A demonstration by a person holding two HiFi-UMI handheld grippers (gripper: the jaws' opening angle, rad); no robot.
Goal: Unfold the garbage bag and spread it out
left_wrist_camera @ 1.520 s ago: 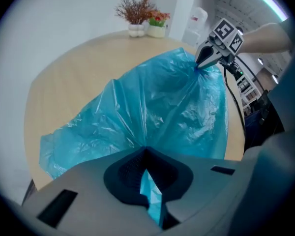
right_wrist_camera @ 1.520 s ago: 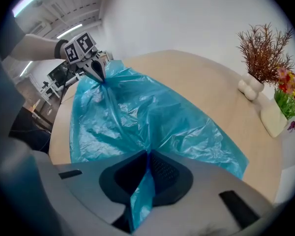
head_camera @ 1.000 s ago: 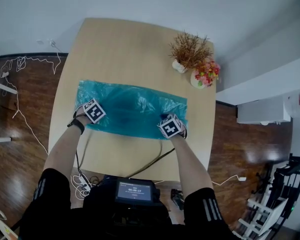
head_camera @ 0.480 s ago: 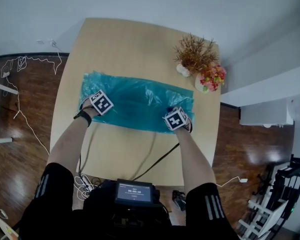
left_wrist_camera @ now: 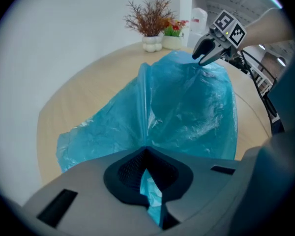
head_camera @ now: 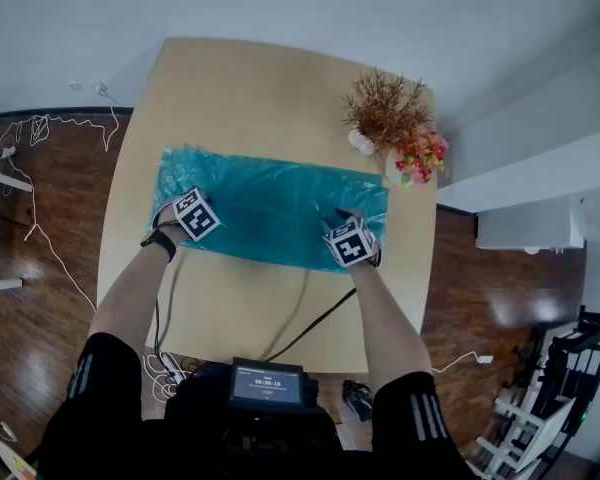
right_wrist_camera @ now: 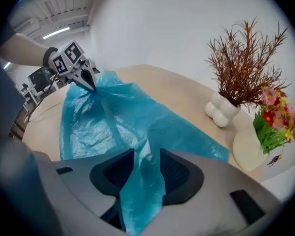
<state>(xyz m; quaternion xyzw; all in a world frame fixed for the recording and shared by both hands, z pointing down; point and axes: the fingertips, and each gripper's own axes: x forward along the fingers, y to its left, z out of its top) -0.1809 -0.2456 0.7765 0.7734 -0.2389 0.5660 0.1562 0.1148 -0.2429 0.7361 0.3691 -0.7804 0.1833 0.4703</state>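
Pinching garbage bag (head_camera: 270,203) edge tight in left hand-held gripper (left_wrist_camera: 146,156). Just been opening right hand-held gripper (right_wrist_camera: 147,154): parted now, bag film loose between. Spread across desk (head_camera: 260,88).

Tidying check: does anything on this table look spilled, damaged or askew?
Nothing spilled or damaged. The teal garbage bag is creased, a ridge rising into the shut left gripper; on the right gripper the jaws have just been opening, film between them.
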